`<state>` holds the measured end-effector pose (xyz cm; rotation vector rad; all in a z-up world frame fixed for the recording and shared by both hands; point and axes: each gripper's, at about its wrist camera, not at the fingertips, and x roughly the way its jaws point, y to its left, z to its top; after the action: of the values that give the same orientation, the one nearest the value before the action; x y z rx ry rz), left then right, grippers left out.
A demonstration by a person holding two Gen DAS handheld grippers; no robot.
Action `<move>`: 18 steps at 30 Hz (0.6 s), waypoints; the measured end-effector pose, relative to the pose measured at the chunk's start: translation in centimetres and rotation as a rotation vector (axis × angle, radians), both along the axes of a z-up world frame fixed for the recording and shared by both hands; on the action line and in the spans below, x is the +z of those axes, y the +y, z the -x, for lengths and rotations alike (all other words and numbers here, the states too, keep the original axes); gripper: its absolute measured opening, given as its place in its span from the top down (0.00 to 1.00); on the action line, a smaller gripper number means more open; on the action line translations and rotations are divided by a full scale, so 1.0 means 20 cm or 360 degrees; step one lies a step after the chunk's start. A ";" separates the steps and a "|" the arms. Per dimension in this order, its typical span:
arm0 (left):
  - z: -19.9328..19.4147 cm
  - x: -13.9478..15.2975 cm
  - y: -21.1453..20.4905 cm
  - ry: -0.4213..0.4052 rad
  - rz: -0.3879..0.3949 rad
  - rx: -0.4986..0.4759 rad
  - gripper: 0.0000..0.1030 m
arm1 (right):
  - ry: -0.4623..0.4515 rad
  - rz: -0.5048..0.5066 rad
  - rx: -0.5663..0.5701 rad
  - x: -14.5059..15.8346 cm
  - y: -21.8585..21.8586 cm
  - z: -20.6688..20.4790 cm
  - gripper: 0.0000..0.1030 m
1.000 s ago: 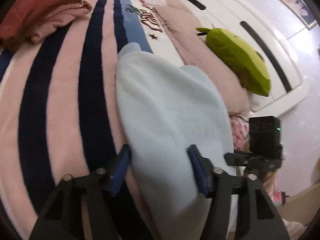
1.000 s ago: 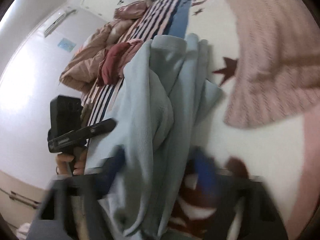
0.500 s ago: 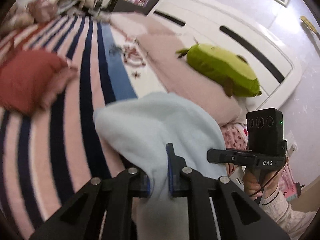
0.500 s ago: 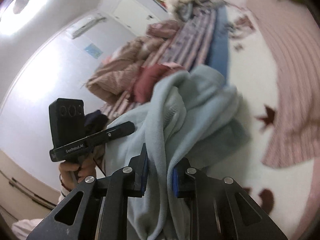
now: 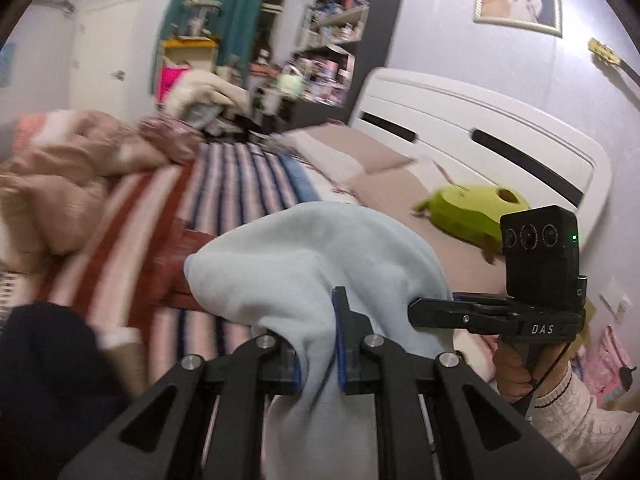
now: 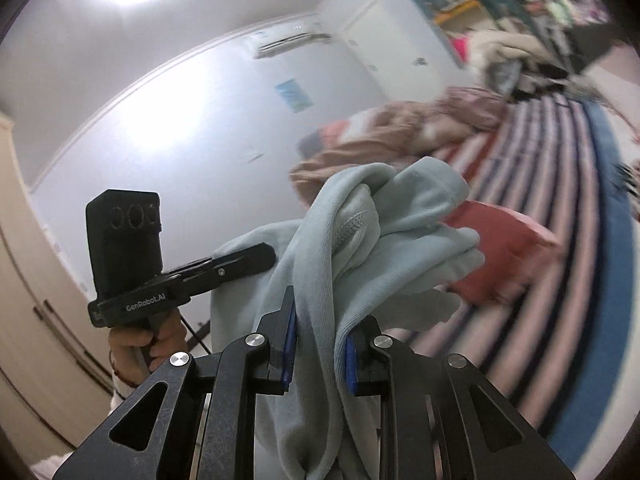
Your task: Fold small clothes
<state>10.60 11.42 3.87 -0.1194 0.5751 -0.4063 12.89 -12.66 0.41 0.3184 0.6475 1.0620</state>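
Note:
A light blue garment (image 5: 316, 256) hangs bunched between both grippers, lifted above the striped bed. My left gripper (image 5: 318, 354) is shut on one part of it. My right gripper (image 6: 318, 350) is shut on another part of the garment (image 6: 372, 232), whose folds and a ribbed hem flop over the fingers. The right gripper's body (image 5: 536, 280) shows in the left wrist view, and the left gripper's body (image 6: 132, 264) shows in the right wrist view. The lower part of the garment is hidden below the fingers.
The bed has a pink and navy striped cover (image 5: 248, 176). A red folded garment (image 6: 504, 252) lies on it. A heap of pink-brown clothes (image 5: 60, 184) lies at the left. A green plush toy (image 5: 472, 212) lies by the white headboard (image 5: 480, 136). A dark garment (image 5: 44, 380) is at the lower left.
Both grippers went from open around the blue garment on the bed to shut on it, then lifted it up off the bed; both views tilted up toward the room.

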 end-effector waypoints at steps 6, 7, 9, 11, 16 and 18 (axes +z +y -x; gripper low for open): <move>0.13 0.19 0.50 0.0002 -0.0074 0.0266 0.91 | -0.0018 -0.0048 0.0200 0.12 0.59 -0.02 0.87; 0.15 0.21 0.57 0.0002 -0.0088 0.0301 0.91 | -0.0014 -0.0058 0.0233 0.13 0.70 -0.02 0.87; 0.17 0.24 0.72 0.0025 -0.0110 0.0371 0.91 | 0.0002 -0.0071 0.0276 0.14 0.85 -0.03 0.87; 0.17 0.25 0.86 0.0065 -0.0126 0.0432 0.91 | 0.0039 -0.0074 0.0321 0.13 1.00 -0.04 0.87; 0.09 0.13 1.21 0.0214 -0.0137 0.0586 0.91 | 0.0158 0.0007 0.0377 0.05 1.37 -0.17 0.87; 0.02 0.01 1.34 0.0292 -0.0126 0.0645 0.91 | 0.0223 0.0076 0.0377 -0.02 1.50 -0.26 0.87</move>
<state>10.19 38.32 4.07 -0.1941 0.7284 0.0221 18.02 17.26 -0.01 0.2812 0.8505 1.2557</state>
